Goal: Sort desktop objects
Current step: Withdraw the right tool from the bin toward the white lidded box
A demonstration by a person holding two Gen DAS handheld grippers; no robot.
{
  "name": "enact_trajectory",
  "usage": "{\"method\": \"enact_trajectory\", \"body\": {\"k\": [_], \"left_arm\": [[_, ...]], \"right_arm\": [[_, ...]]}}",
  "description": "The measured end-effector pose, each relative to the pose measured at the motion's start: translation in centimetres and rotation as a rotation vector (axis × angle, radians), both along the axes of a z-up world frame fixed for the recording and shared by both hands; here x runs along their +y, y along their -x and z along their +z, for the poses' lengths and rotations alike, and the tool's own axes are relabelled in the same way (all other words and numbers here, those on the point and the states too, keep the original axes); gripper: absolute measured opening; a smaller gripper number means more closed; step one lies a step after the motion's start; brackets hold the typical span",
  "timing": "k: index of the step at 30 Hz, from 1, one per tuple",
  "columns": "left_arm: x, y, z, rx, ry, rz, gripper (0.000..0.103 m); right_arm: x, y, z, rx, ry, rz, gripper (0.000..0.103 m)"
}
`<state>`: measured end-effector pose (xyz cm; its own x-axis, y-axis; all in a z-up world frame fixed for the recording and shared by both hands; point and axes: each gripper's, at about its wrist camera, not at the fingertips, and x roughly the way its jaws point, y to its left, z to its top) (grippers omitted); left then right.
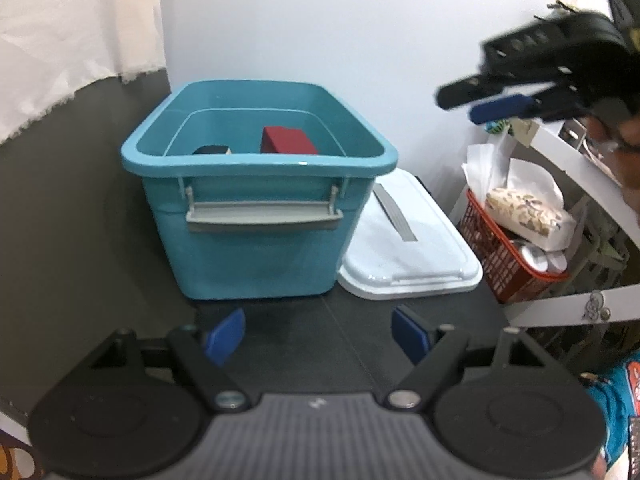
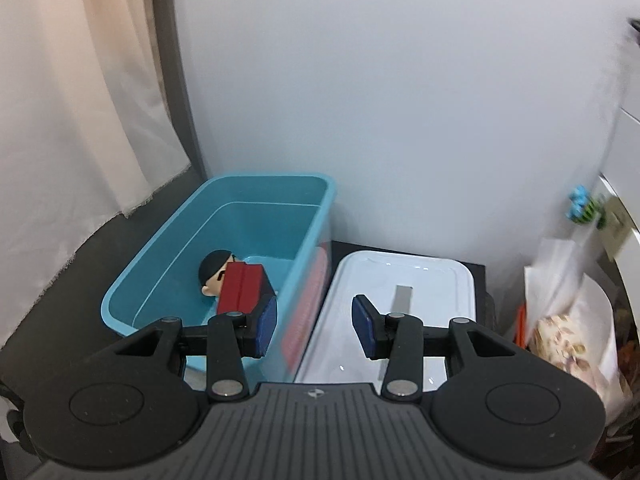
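**Both grippers empty above the bin; lid not yet on**

Right gripper parted, nothing between its blue rubbery pads, raised over the seam between bin and lid. Left gripper spread wide and empty, low over the dark matte tabletop, facing the bin's near wall.

Already inside the teal, rounded-rim plastic storage bin: a red, matte rectangular box and, touching behind it, a small smooth cartoon figure head with black hair.

Flat beside the bin, touching its right wall: a glossy white plastic lid with a grey centre strip.

Likely risks:
- Slick, shallow lid edge hard to pinch; could slide off the pads or skid along the table.
- Bin light and smooth-bottomed; a nudge from either gripper might shove it.
- Red mesh basket stuffed with crinkled paper and a patterned pouch close by; a wide swing could snag it.
- Grey hinged handle hanging loose; could catch a finger.
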<state>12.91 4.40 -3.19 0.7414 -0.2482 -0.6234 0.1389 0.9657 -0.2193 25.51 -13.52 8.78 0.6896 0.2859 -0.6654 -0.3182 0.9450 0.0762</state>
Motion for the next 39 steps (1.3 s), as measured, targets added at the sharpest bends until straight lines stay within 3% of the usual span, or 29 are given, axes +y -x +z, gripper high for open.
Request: {"method": "enact_trajectory", "body": {"k": [11, 22, 39], "left_arm": [[-1.5, -0.1, -0.8, 0.012, -0.044, -0.023, 0.083], [-2.8, 0.0, -1.0, 0.014, -0.087, -0.043, 0.083], [-4.1, -0.2, 0.7, 0.006, -0.123, -0.016, 0.082]], "right_arm": [[-6.3, 3.6, -4.7, 0.062, -0.054, -0.093, 0.047], [-9.4, 6.8, -8.9, 0.067, -0.045, -0.135, 0.047], [-10.7, 6.3, -10.9, 0.048, -0.049, -0.155, 0.046]]}}
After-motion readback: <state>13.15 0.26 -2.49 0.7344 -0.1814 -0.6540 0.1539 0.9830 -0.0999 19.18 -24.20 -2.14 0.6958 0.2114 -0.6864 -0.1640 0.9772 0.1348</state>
